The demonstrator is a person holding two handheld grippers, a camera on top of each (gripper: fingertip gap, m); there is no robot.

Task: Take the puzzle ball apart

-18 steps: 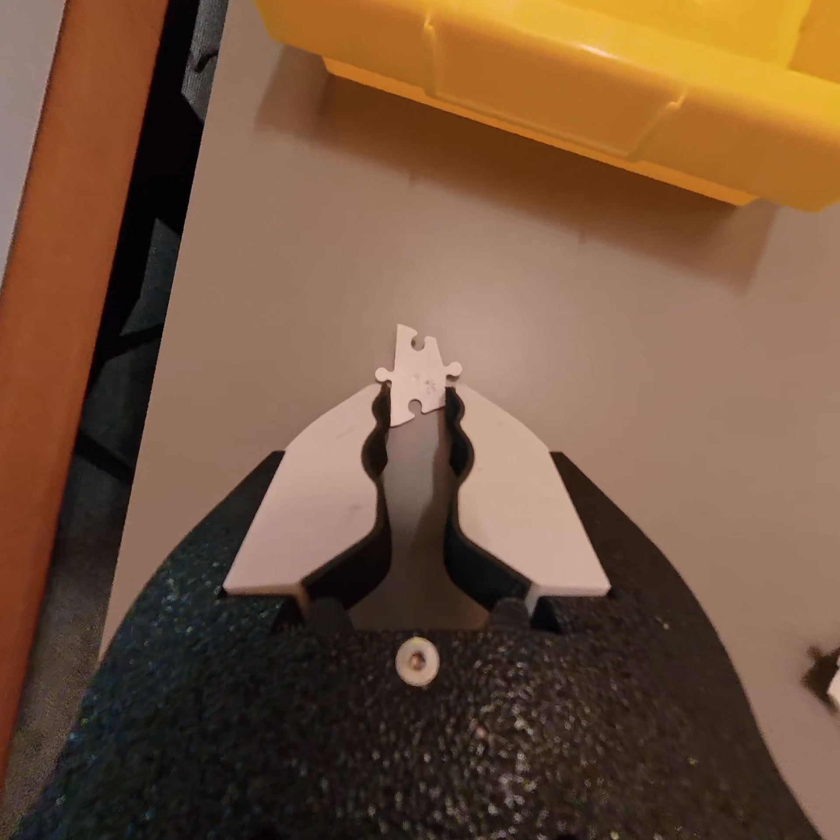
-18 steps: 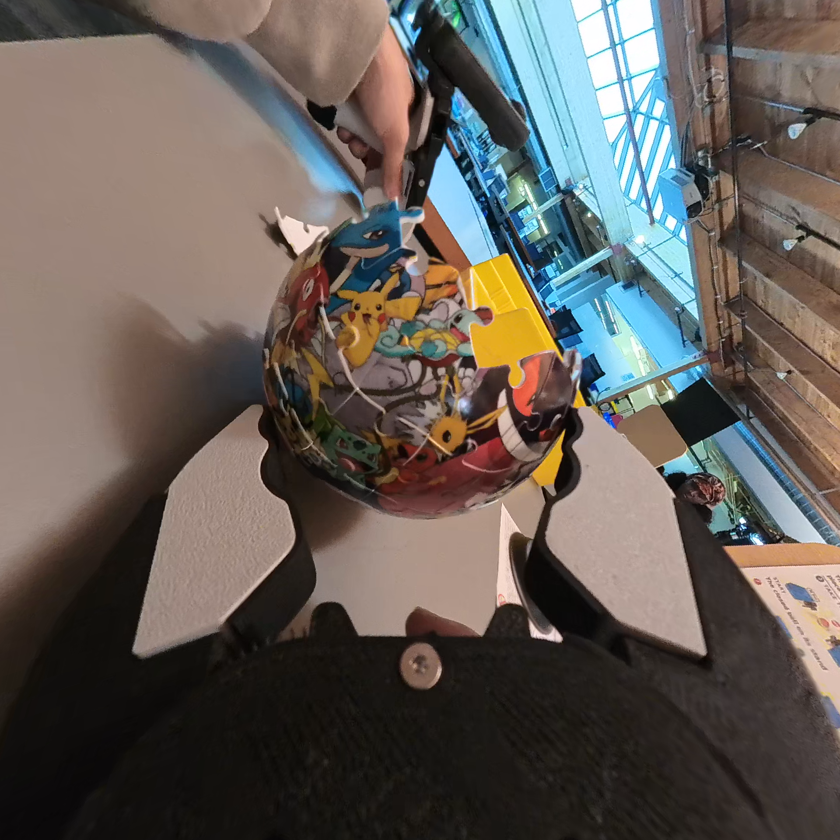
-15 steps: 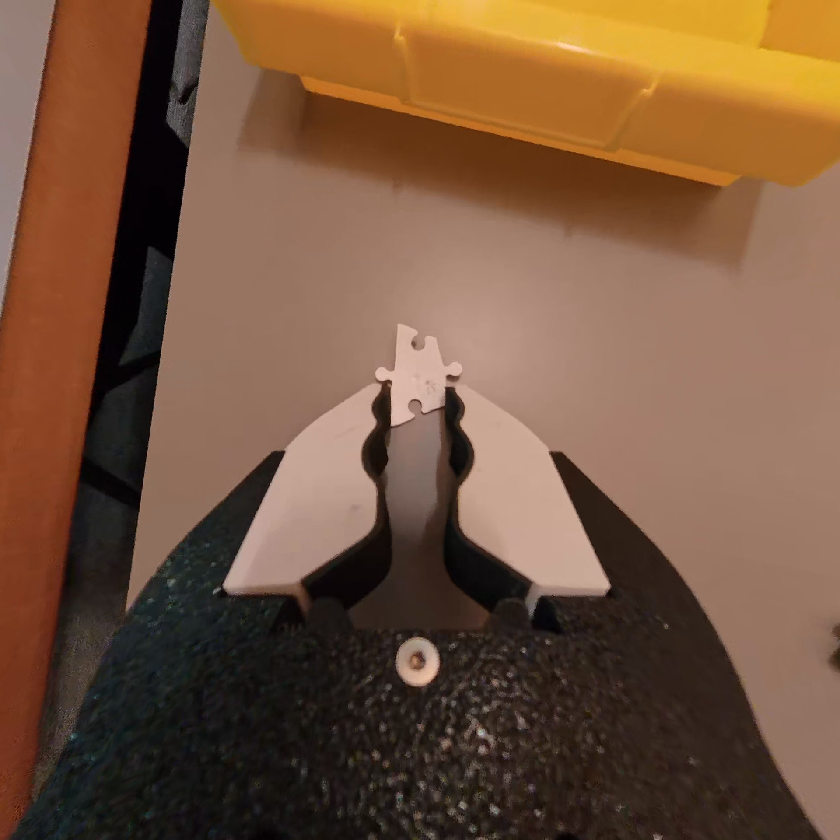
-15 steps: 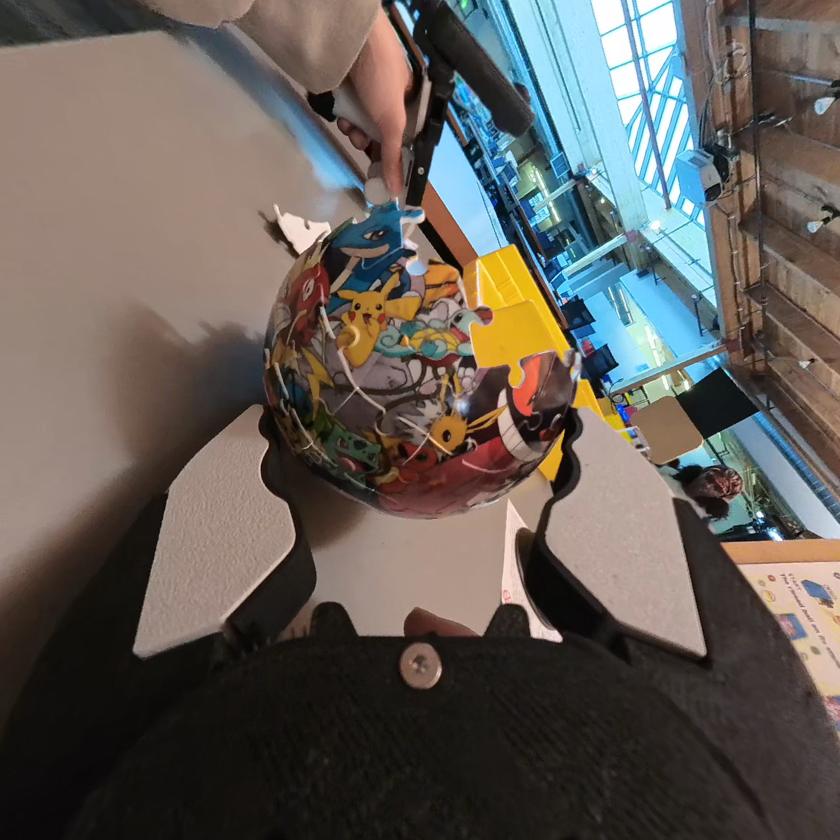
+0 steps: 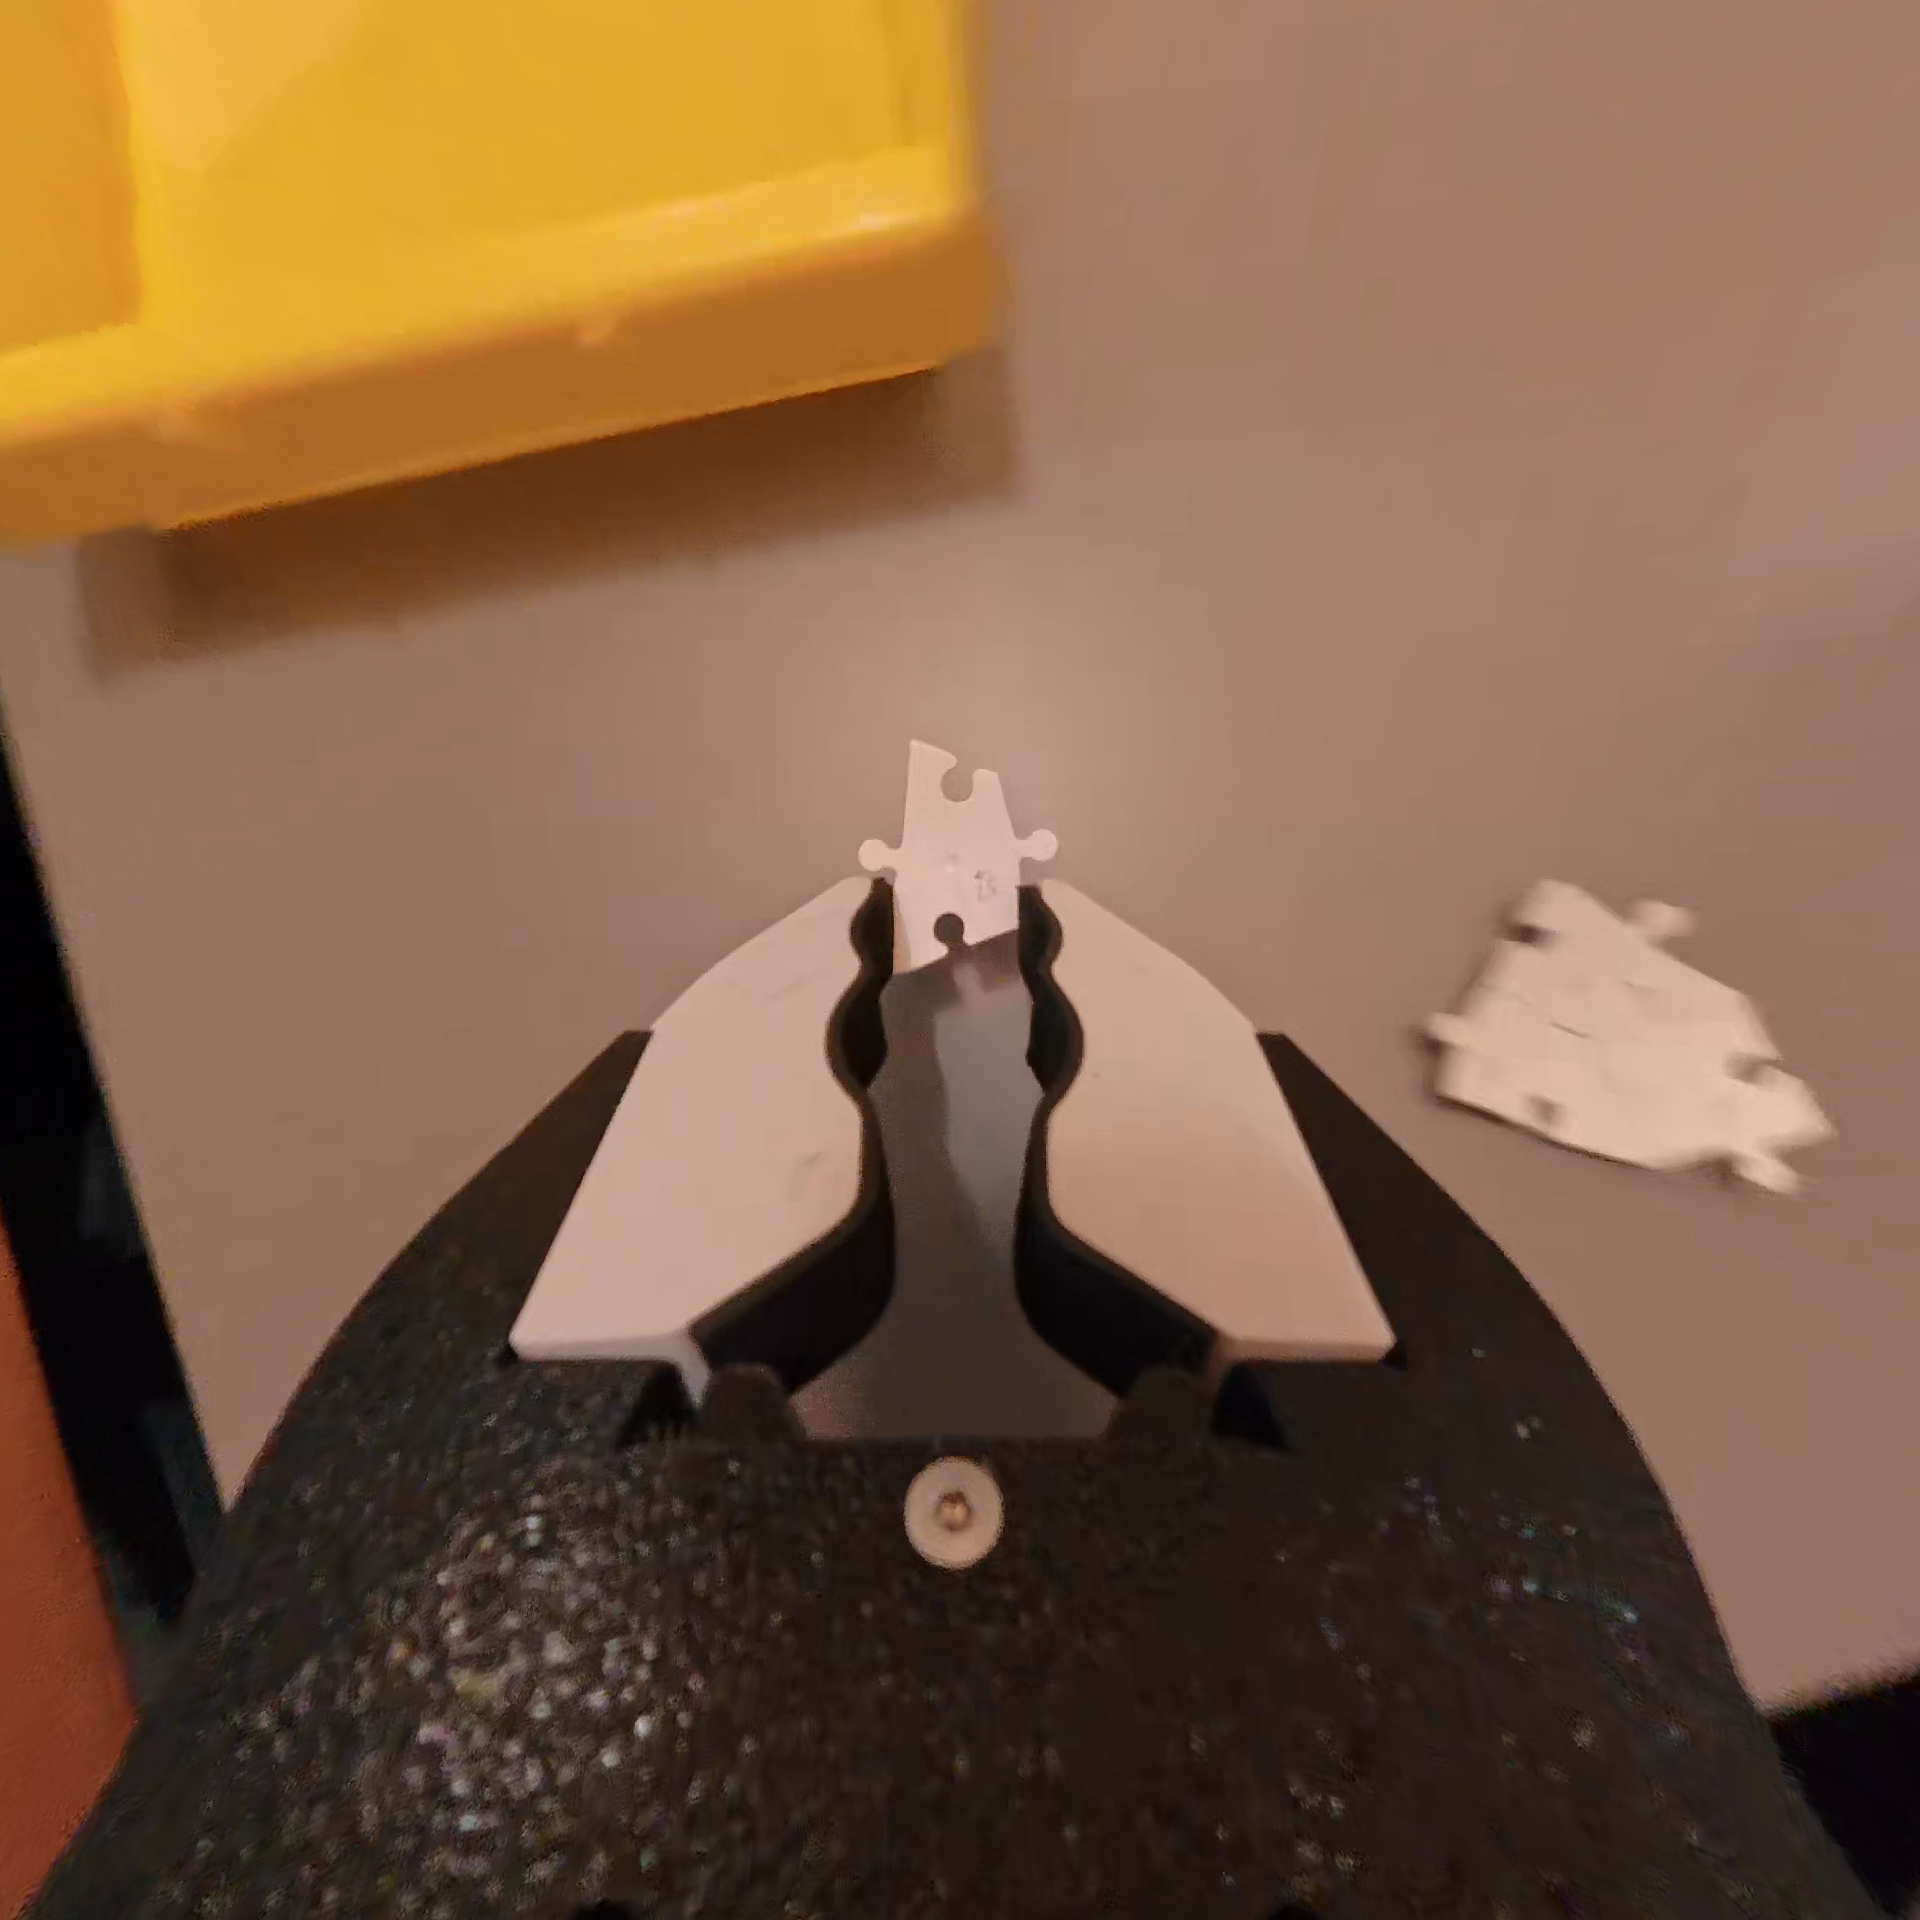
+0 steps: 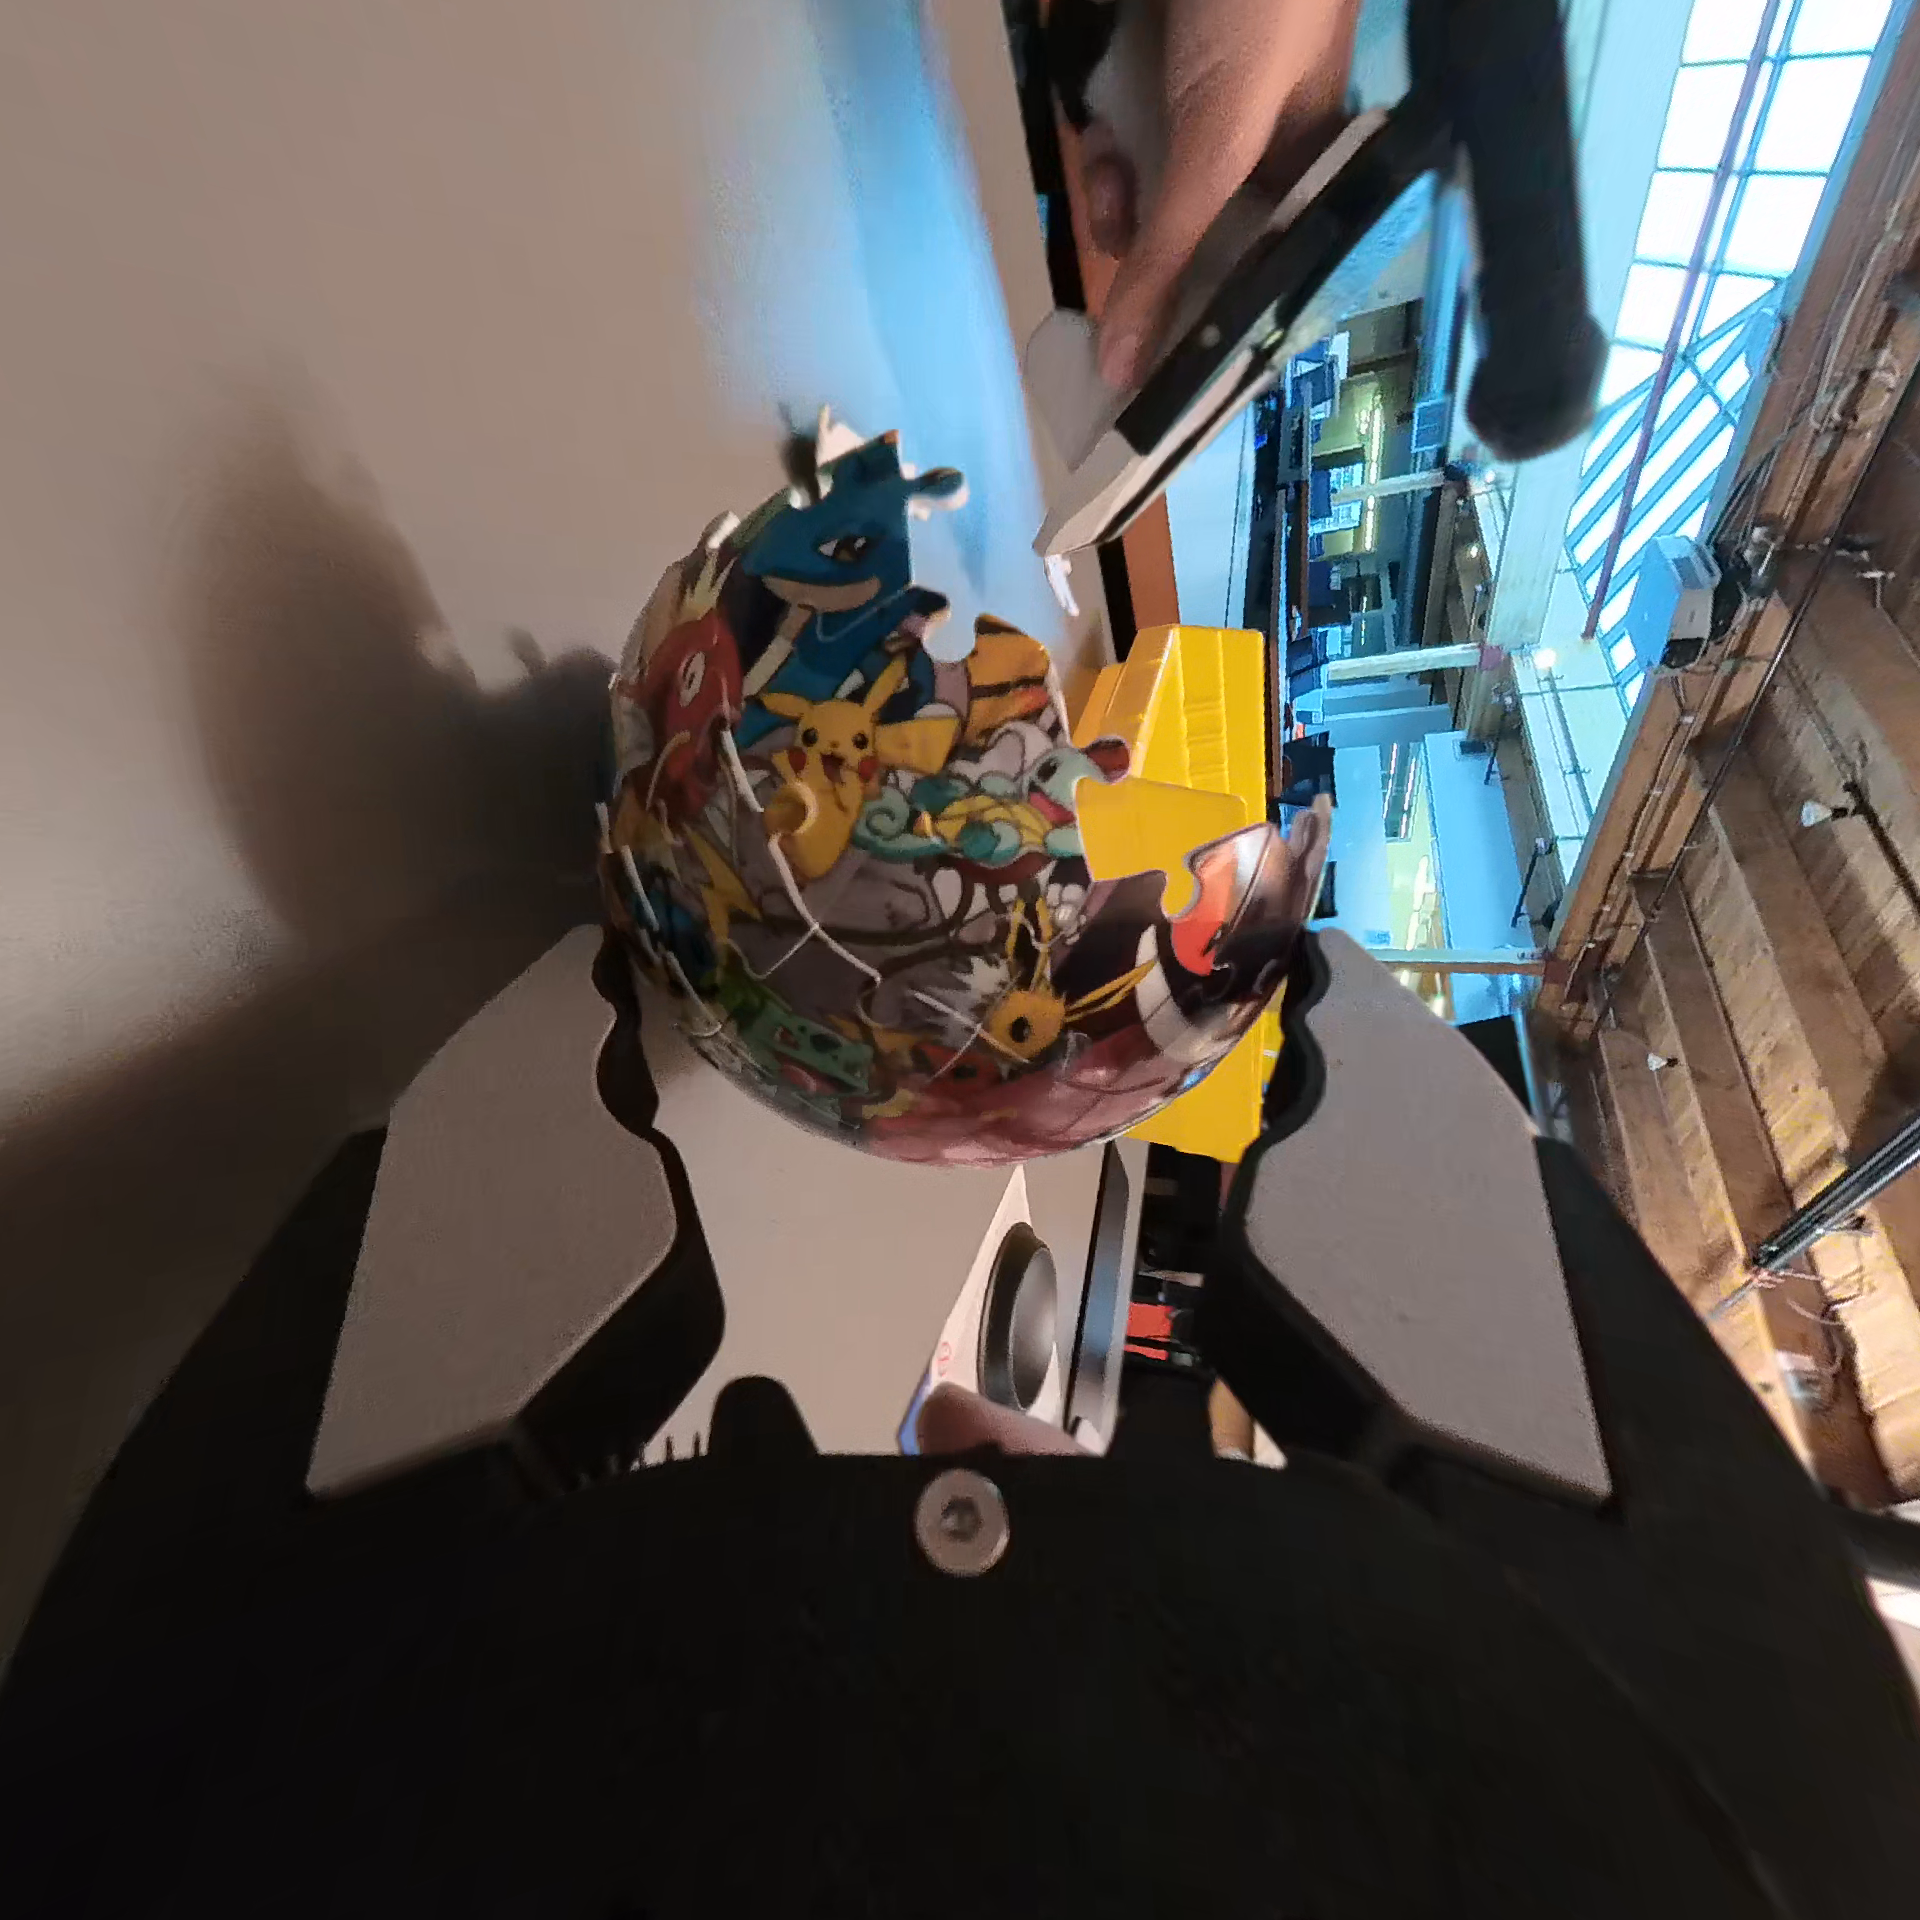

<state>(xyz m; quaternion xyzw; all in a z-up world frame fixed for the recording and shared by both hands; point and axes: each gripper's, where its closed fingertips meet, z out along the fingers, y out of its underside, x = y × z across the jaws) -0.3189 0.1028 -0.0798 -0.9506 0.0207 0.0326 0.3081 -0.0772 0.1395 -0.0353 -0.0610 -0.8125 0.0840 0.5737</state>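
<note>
Right now the left tongs [image 5: 956, 920] are pinched shut on a single small white jigsaw piece [image 5: 956, 847], seen blank side up, held above the plain grey table [image 5: 1455, 520]. At about ten o'clock from that piece sits a yellow plastic bin [image 5: 499, 260], and at three o'clock a loose cluster of joined white pieces [image 5: 1621, 1049] lies on the table. The right tongs [image 6: 951, 987] clamp the colourful cartoon-printed puzzle ball [image 6: 935, 883], a partly opened shell with a ragged rim at its twelve o'clock side. The grip on the thin piece is only at the tips, so a quick swing could let it twist out and drop short of wherever it is meant to go. Squeezing the hollow shell harder could buckle it or pop several pieces at once. A small embossed mark shows on the held piece, too faint to read; no brand is legible.
</note>
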